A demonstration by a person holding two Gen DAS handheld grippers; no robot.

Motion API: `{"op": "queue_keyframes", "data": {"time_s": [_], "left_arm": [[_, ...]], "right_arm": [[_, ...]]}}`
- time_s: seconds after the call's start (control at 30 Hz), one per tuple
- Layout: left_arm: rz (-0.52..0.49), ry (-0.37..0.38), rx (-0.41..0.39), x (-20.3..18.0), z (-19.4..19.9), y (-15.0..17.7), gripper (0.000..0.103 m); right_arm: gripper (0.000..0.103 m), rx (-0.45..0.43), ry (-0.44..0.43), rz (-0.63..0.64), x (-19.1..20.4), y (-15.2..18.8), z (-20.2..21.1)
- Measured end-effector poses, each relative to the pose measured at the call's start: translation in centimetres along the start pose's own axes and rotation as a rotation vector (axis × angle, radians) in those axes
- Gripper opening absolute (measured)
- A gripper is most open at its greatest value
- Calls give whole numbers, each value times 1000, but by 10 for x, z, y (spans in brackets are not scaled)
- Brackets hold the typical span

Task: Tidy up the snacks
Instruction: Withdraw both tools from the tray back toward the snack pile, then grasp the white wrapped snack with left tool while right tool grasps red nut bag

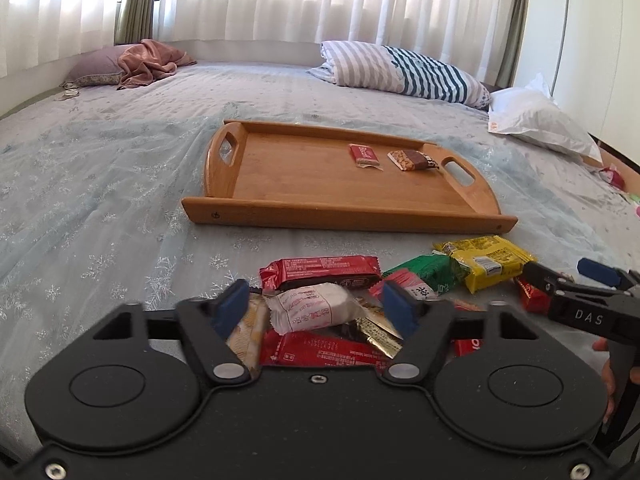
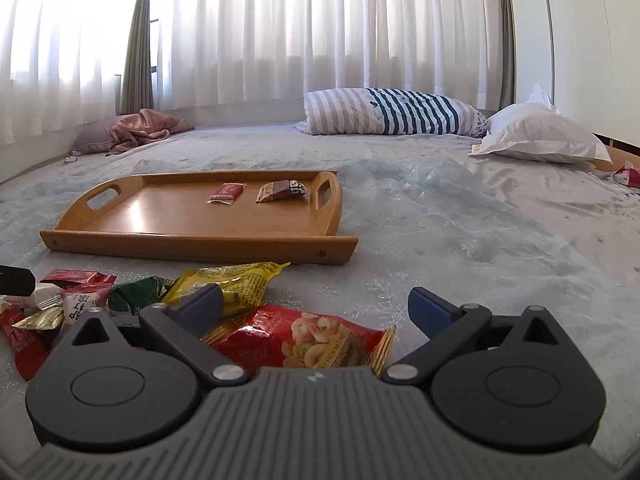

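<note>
On quilted bedspread (image 1: 120, 184), rectangular wooden tray (image 1: 344, 216).

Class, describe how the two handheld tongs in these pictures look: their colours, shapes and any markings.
Both tongs are black with blue pads on two fingers hinged at silver pivots beside round housings. The left tongs have a plain matt body. The right tongs have a grey ribbed body; the left wrist view shows white "DAS" lettering on the side.

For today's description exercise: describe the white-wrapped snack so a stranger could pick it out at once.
Start at the wooden tray on the bed, then drop to the snack pile in front of it. The white-wrapped snack tops the pile, below a long red bar; it alone is white with red print.
</note>
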State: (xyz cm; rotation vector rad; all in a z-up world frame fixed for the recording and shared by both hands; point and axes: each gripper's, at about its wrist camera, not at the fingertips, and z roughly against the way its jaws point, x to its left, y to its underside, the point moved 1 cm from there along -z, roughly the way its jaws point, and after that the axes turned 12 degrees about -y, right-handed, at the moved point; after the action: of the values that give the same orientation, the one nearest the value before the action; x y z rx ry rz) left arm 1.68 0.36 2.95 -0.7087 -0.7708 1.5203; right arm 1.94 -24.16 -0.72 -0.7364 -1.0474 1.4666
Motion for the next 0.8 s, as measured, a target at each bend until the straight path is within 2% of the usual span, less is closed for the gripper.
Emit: {"op": "queue_keyframes", "data": {"time_s": [0.03, 0.4, 0.53, 0.8], "left_arm": [[4, 0, 4, 0, -1, 0, 59], [20, -30, 33, -10, -17, 4, 59], [18, -57, 20, -12, -21, 5, 56], [3, -65, 26, -14, -26, 6, 58]], "right_arm": [[103, -1, 5, -7, 0, 1, 1], [103, -8, 38, -56, 4, 13, 4], [103, 4, 40, -71, 4, 15, 1], [103, 20, 51, -79, 4, 19, -4]]}}
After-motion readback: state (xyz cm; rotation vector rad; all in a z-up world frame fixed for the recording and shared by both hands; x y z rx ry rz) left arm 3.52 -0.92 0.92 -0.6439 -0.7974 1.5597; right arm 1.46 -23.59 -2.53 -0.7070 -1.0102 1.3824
